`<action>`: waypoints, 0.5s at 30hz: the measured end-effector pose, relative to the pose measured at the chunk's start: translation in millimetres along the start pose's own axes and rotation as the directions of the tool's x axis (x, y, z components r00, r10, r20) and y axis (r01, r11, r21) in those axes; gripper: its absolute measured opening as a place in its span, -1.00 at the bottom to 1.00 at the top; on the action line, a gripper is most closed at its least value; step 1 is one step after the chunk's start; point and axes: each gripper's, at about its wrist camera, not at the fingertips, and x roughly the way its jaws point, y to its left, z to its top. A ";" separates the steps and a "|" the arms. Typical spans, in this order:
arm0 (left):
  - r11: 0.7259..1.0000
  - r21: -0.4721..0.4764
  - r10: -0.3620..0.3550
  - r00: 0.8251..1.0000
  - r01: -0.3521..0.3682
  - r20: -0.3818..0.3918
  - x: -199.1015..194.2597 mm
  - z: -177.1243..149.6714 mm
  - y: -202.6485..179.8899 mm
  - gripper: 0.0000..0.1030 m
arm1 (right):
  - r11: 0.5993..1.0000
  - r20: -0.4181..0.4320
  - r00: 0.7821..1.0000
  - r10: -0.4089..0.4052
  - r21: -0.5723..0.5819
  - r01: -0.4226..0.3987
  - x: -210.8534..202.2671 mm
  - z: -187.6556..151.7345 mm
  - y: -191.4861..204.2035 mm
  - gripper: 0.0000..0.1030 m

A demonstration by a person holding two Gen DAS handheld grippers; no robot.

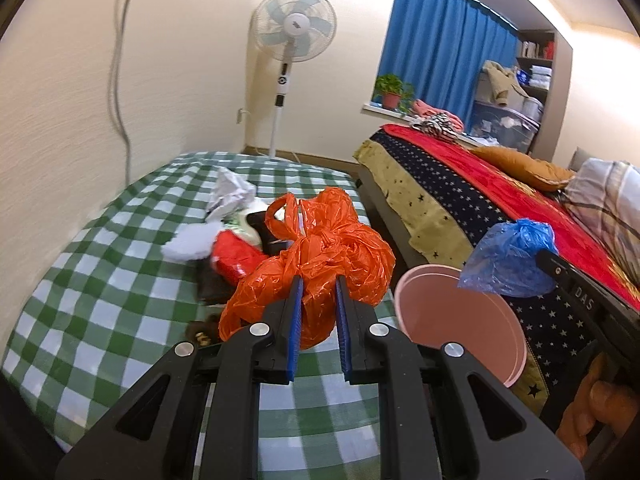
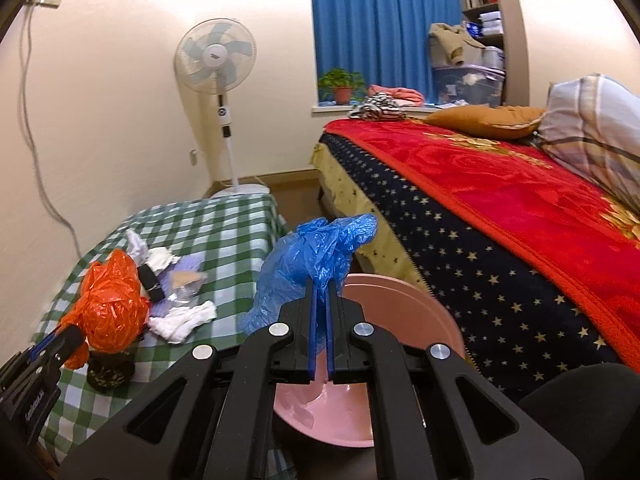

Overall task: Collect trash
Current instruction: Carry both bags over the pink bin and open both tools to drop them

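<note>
Left hand-held gripper [image 1: 318,286] clamped on orange bag [image 1: 320,256], above the checked counter [image 1: 120,280]. Right hand-held gripper [image 2: 320,286] pinched tight on blue bag [image 2: 316,256], over the pink bin [image 2: 400,300] (beside the bed). Judgement: centre each bag over the rim before releasing.

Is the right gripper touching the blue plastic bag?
Touching. The right wrist view shows the right gripper closed on the blue plastic bag, with the film pinched between its blue pads above the pink bin.
</note>
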 end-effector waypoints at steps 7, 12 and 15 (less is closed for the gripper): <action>0.997 0.058 -0.057 0.998 0.057 -0.001 11.9 2.0 -26.5 -0.70 | 0.997 0.017 0.997 -0.071 0.008 0.071 11.1 10.1 -8.6 -0.93; 0.990 0.092 -0.101 0.995 0.102 -0.017 25.4 0.4 -44.8 -0.70 | 0.992 0.016 0.993 -0.120 0.047 0.119 18.8 16.5 -22.3 -0.93; 0.986 0.107 -0.125 0.992 0.127 -0.025 35.3 0.9 -53.6 -0.70 | 0.988 0.004 0.991 -0.137 0.070 0.137 22.5 17.7 -30.2 -0.93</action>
